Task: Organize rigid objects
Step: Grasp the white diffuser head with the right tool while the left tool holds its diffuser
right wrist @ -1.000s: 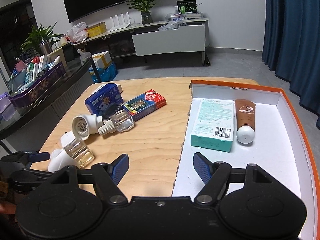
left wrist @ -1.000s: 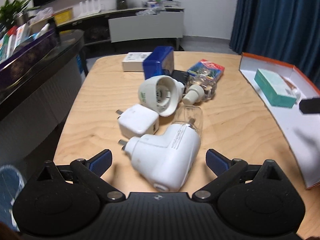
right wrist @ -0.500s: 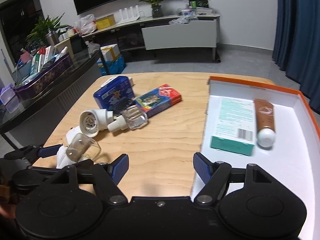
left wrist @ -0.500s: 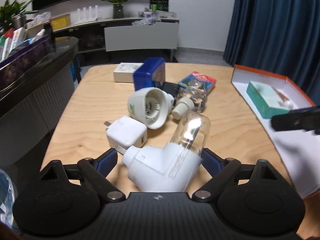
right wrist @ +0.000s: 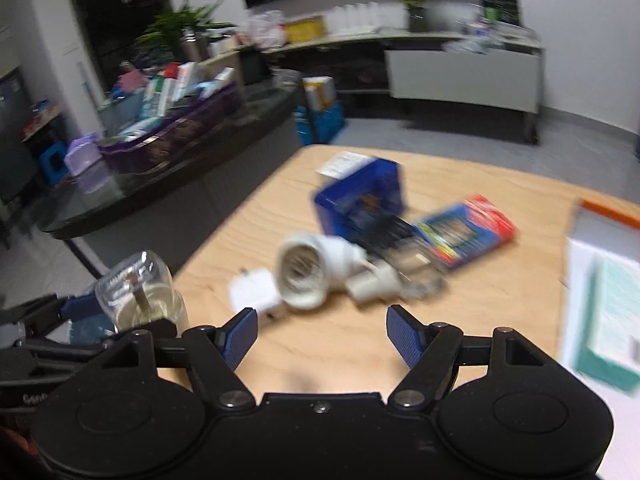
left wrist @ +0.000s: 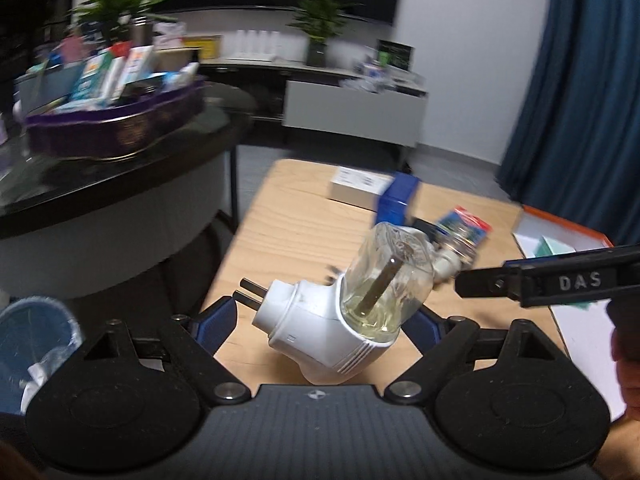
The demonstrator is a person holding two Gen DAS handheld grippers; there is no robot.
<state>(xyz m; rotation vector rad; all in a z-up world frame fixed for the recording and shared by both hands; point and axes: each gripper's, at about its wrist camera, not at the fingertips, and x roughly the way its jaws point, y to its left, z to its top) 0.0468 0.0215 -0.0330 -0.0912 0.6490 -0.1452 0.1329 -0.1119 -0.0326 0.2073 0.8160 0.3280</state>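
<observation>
The left gripper (left wrist: 322, 320) clamps the white plug-in vaporizer (left wrist: 320, 336) above the table (left wrist: 288, 224); its jaws have just been closing. Its prongs point toward ten o'clock, its glass bottle (left wrist: 388, 280) toward one o'clock. The right gripper (right wrist: 320, 334) stands open, apparently empty.

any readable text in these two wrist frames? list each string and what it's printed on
"DAS": raised letters on the black arm of the right gripper, in the left wrist view.
"Gen...": cut-off start of a word on the left gripper body, in the right wrist view.
Red and blue box, teal box, white box: print too blurred.
</observation>
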